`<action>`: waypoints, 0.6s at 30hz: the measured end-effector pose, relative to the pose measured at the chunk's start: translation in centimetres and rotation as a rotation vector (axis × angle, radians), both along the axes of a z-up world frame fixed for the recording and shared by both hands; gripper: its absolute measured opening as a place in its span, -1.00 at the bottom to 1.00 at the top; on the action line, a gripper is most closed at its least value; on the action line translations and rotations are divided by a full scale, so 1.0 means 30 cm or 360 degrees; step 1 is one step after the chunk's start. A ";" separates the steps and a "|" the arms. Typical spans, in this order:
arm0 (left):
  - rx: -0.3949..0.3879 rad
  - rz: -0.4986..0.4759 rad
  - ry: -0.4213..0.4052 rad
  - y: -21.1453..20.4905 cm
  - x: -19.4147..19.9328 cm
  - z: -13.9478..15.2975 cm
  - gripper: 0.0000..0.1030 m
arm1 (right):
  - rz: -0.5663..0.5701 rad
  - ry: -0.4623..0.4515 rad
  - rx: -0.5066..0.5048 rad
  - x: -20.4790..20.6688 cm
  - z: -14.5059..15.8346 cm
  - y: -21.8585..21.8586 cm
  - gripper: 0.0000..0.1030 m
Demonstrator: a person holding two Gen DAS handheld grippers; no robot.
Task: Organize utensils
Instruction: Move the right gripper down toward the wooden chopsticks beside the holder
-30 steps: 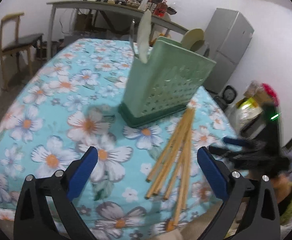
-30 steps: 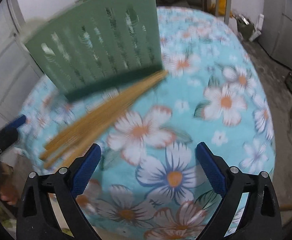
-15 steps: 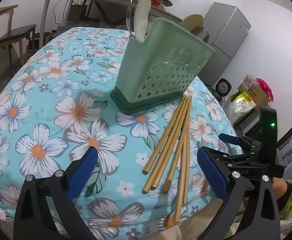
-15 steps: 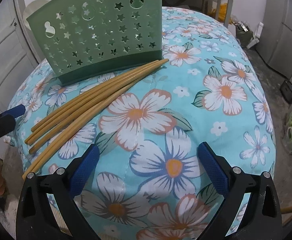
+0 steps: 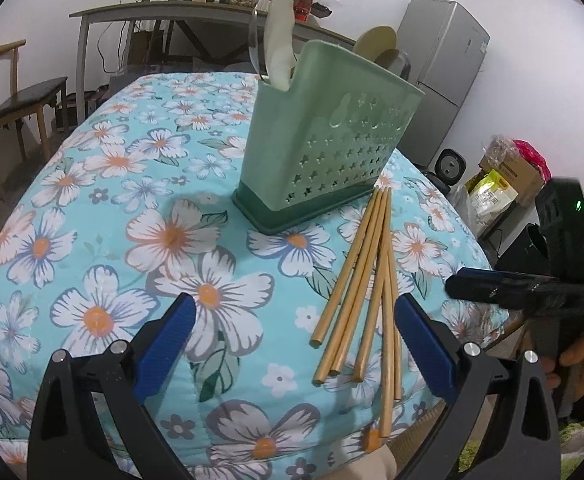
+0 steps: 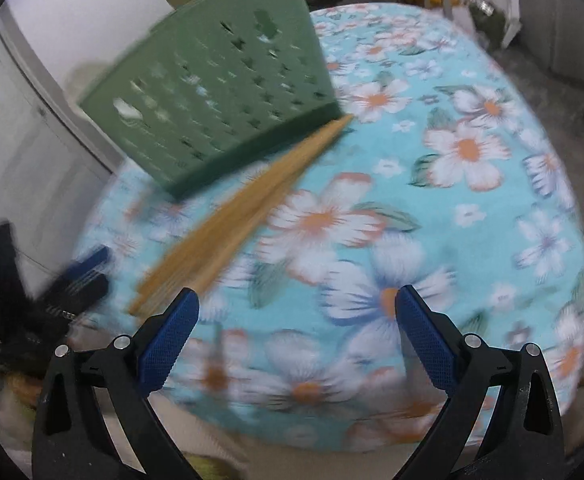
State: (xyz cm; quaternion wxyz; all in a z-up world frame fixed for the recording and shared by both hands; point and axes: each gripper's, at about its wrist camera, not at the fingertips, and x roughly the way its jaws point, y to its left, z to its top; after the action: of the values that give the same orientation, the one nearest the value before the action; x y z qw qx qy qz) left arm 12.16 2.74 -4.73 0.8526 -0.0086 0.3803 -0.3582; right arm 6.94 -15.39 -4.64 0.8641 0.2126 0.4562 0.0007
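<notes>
Left wrist view, left to right: we see a wooden chair (image 5: 10,96) at the far left by the wall, a long side table (image 5: 196,12) with clutter behind, then the surface (image 5: 104,184) covered in a turquoise floral cloth. Left gripper (image 5: 292,340) hovers over the near edge, jaws wide apart, nothing between them. Green utensil holder (image 5: 327,152) stands upright mid-surface, perforated with star cutouts, darker green base; a white spatula (image 5: 280,56) and a metal handle stick out of its left compartment, a pale spoon (image 5: 375,40) out of the far right end. Bamboo chopsticks (image 5: 367,284) lie loose on the cloth just right of centre, far tips touching the holder's base, near ends fanned out toward the surface edge, partly between the left jaws' line of sight. We count about six, not sure. Further right, the right gripper (image 5: 487,284) sits off the surface edge, seen side-on, a person's hand (image 5: 579,364) on its grip. Grey fridge (image 5: 439,76) and boxes behind. Right wrist view is motion-blurred: left gripper (image 6: 72,280) dark at far left, utensil holder (image 6: 220,104) upper left, chopsticks (image 6: 244,216) running diagonally from its base down-left, floral surface (image 6: 471,208) filling the right. Right gripper (image 6: 295,340) jaws wide apart, empty, above the cloth.
</notes>
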 end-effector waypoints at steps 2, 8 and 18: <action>0.0003 0.0009 -0.0030 0.011 -0.003 0.005 0.88 | 0.0042 -0.0028 0.0129 0.006 0.015 0.020 0.72; -0.0011 0.0026 -0.0061 0.038 -0.005 0.009 0.67 | 0.0098 0.0047 0.0393 0.060 -0.014 0.078 0.14; -0.0096 -0.0041 0.0040 0.057 0.006 -0.007 -0.02 | -0.0049 0.0193 0.0534 0.111 -0.076 0.110 -0.55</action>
State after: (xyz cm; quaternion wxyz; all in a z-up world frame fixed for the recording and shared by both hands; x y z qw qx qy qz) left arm 12.35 4.45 -4.93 0.8424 -0.0340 0.3800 -0.3804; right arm 10.28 -12.09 -6.90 0.7874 0.3604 0.4976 0.0508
